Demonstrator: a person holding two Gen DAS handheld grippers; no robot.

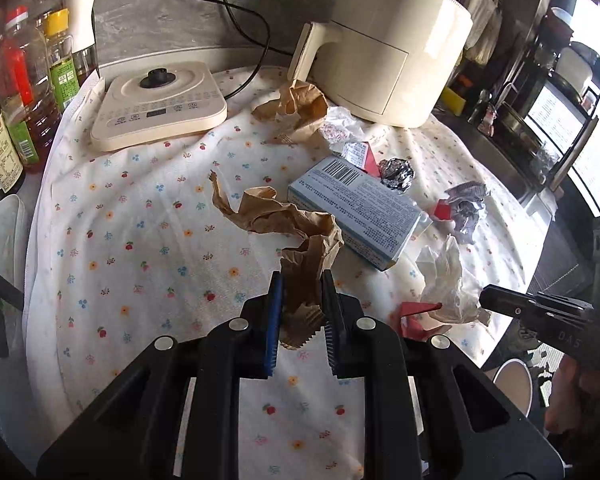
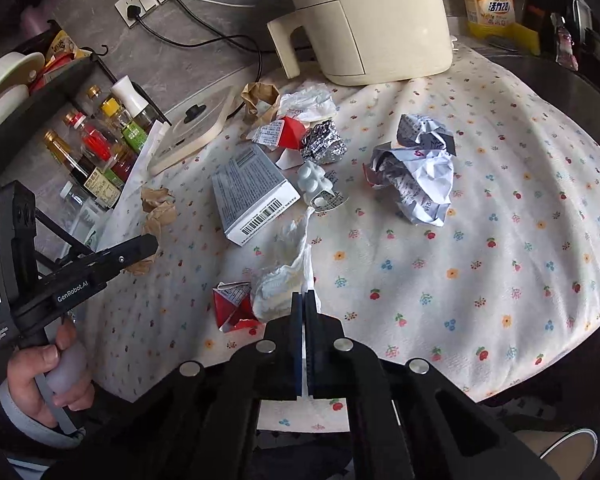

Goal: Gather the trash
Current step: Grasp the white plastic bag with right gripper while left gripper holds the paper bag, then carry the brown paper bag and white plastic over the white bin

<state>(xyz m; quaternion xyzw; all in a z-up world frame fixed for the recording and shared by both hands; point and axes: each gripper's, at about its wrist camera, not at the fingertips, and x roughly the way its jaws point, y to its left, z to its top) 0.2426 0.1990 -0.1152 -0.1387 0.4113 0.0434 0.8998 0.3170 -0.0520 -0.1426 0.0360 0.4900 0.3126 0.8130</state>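
Trash lies on a floral tablecloth (image 1: 140, 240). My left gripper (image 1: 302, 280) is shut on a long crumpled brown paper (image 1: 292, 220), whose end sits between the blue pads. It also shows in the right wrist view (image 2: 156, 216). My right gripper (image 2: 305, 296) is shut on the edge of a white tissue (image 2: 284, 276), also seen in the left wrist view (image 1: 448, 280). A light blue box (image 1: 356, 212), a foil ball (image 1: 398, 174), a red wrapper (image 2: 236, 306) and a crumpled printed paper (image 2: 416, 176) lie nearby.
A cream air fryer (image 1: 392, 48) stands at the back, a cream induction cooker (image 1: 156, 104) to its left. Sauce and oil bottles (image 1: 24, 92) stand at the left edge. A second brown paper (image 1: 296, 108) lies by the fryer. A paper cup (image 1: 512, 384) is below the table edge.
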